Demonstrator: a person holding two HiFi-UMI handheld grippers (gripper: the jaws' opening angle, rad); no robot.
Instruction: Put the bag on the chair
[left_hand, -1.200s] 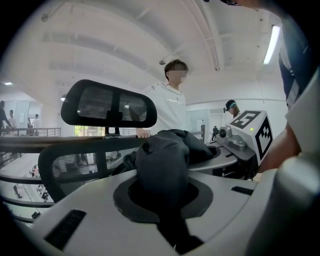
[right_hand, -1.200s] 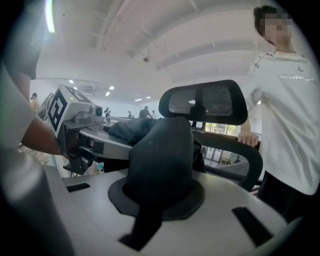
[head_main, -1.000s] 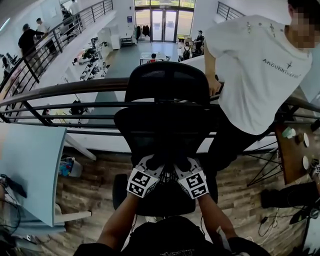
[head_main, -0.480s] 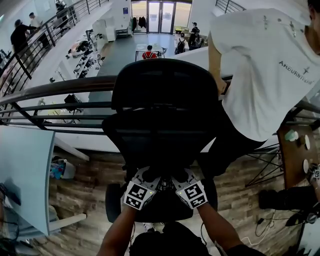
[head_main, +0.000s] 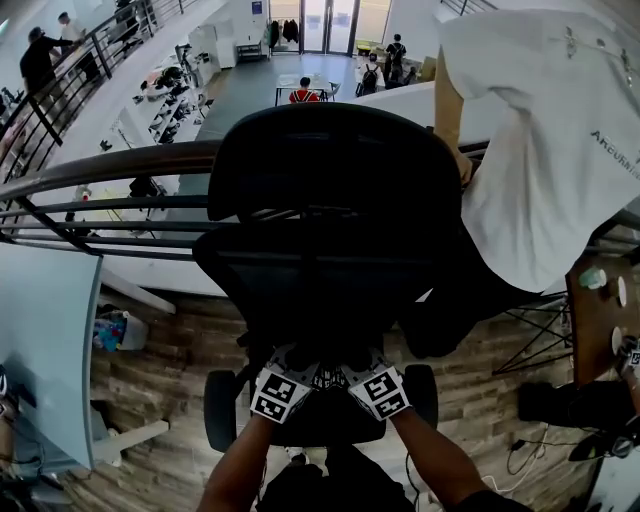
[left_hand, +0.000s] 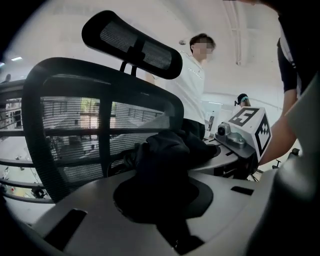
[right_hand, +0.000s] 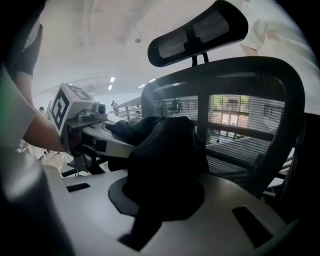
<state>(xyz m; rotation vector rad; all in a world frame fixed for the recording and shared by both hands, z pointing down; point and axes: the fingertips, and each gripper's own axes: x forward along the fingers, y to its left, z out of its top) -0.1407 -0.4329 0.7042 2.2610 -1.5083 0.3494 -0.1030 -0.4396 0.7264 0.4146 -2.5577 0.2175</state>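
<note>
two grippers, left (head_main: 300, 358) and right (head_main: 358, 358), pinch bag (left_hand: 165, 160)

My left gripper (head_main: 288, 358) and right gripper (head_main: 368, 356) have carried the bag (left_hand: 165, 160) closer over the chair (head_main: 330, 190), which looms larger; the person in white (head_main: 540, 150) shows further right of it.

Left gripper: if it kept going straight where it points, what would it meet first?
Probably the chair's mesh backrest, dead ahead beyond the black bag clamped in the left gripper; the gap is hard to judge.
</note>
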